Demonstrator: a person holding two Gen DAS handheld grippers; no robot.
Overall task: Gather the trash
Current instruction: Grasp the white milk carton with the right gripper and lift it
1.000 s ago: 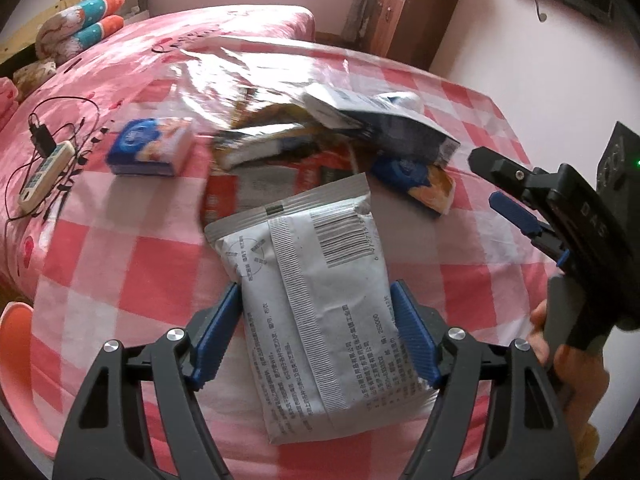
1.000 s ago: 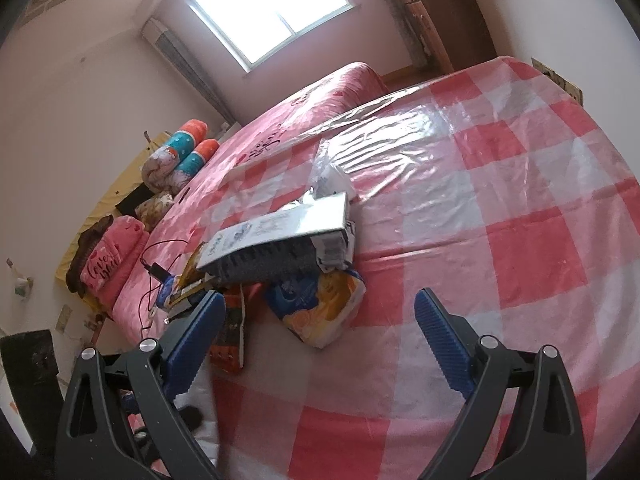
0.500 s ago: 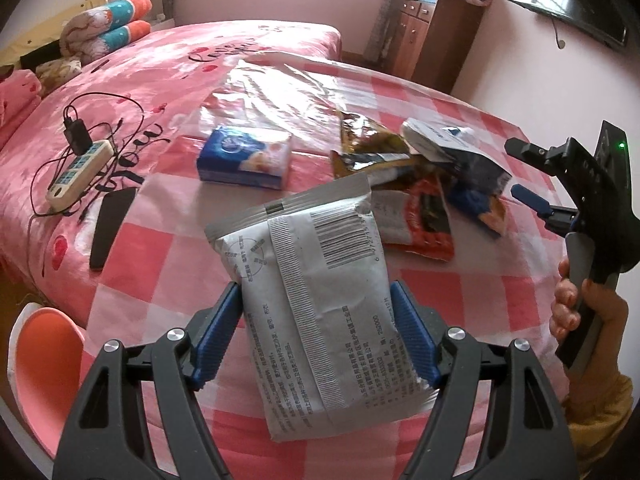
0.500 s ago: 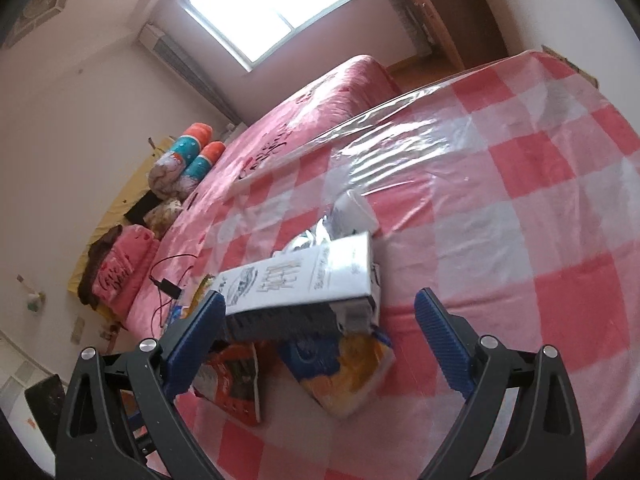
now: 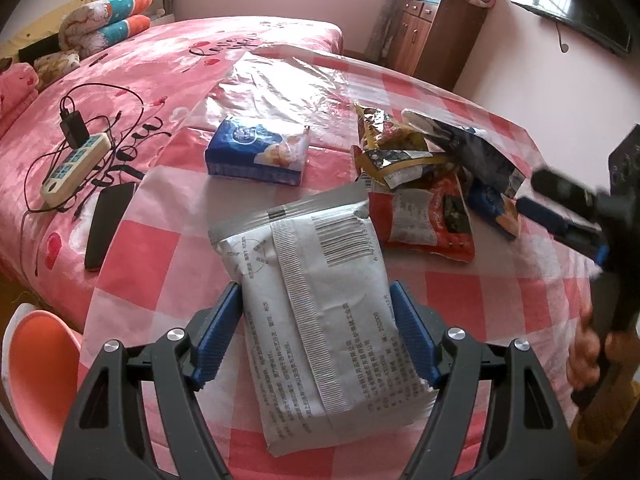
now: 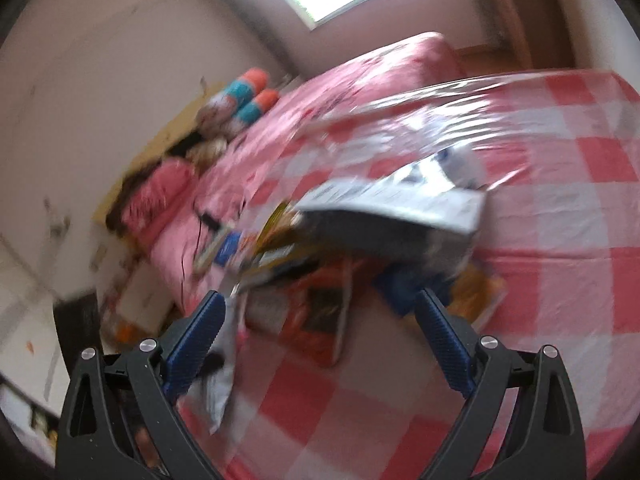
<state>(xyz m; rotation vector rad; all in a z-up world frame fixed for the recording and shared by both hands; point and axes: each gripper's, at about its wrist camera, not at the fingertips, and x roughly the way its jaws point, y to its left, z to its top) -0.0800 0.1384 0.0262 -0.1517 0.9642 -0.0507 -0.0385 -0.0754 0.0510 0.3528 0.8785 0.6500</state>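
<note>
A bedroom: a desk (image 5: 152, 256) under a pink-and-white checked cloth stands beside a pink bed (image 5: 160, 64), with a heap of empty snack wrappers (image 5: 416, 184) lying on the cloth and a blue tissue pack (image 5: 258, 152) a little apart from it.

The silver-white packet (image 5: 320, 312) could slide out of the left tongs (image 5: 316, 336): its film looks slick and the pads pinch only its lower half, so a quick swing might shed it. The right tongs (image 6: 320, 340), blurred, head for the heap; a sweep may scatter wrappers or catch the grey carton (image 6: 396, 216) on top.

The left tongs stand about half open, clamped on the packet's two long edges and holding it above the cloth. The right tongs gape wide with nothing between the pads.
</note>
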